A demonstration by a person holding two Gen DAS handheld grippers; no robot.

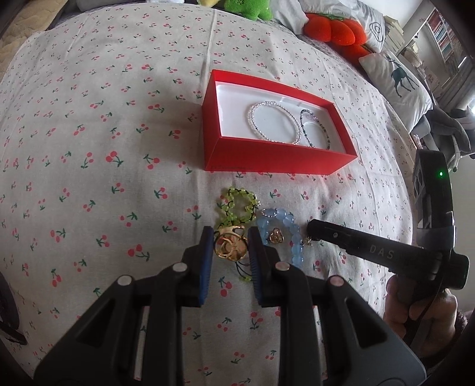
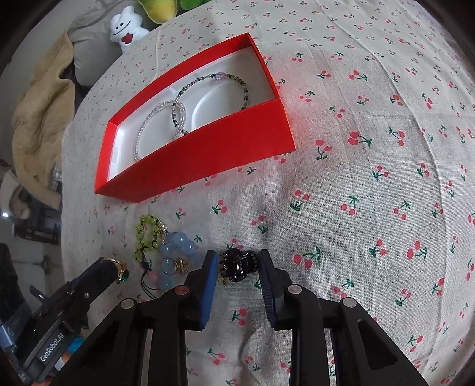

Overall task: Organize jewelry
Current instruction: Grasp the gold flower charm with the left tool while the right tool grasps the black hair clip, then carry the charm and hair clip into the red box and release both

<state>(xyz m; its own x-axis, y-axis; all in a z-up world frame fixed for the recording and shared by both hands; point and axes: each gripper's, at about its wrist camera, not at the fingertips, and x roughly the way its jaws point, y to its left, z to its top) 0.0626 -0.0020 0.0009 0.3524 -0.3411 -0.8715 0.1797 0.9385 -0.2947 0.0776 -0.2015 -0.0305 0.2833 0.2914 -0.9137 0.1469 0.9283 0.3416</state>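
An open red box (image 1: 279,160) (image 2: 207,154) lies on the cherry-print cloth, with a clear beaded bracelet (image 1: 252,118) and a dark beaded bracelet (image 1: 302,130) inside. In front of it lie a green beaded bracelet (image 1: 237,205), a blue beaded bracelet (image 1: 285,216) and a small gold ring (image 1: 276,236). My left gripper (image 1: 231,231) is shut on a gold ring (image 1: 230,248), just above the cloth. My right gripper (image 2: 237,255) points down at the cloth. Its pads are closed on a black hair claw (image 2: 237,265).
Plush toys, among them a red strawberry (image 1: 335,29) and a white figure (image 2: 126,26), and a deer pillow (image 1: 397,77) line the far edge. A person's hand (image 1: 415,303) holds the right gripper. Bare cloth spreads to the left of the box and to the right of the claw.
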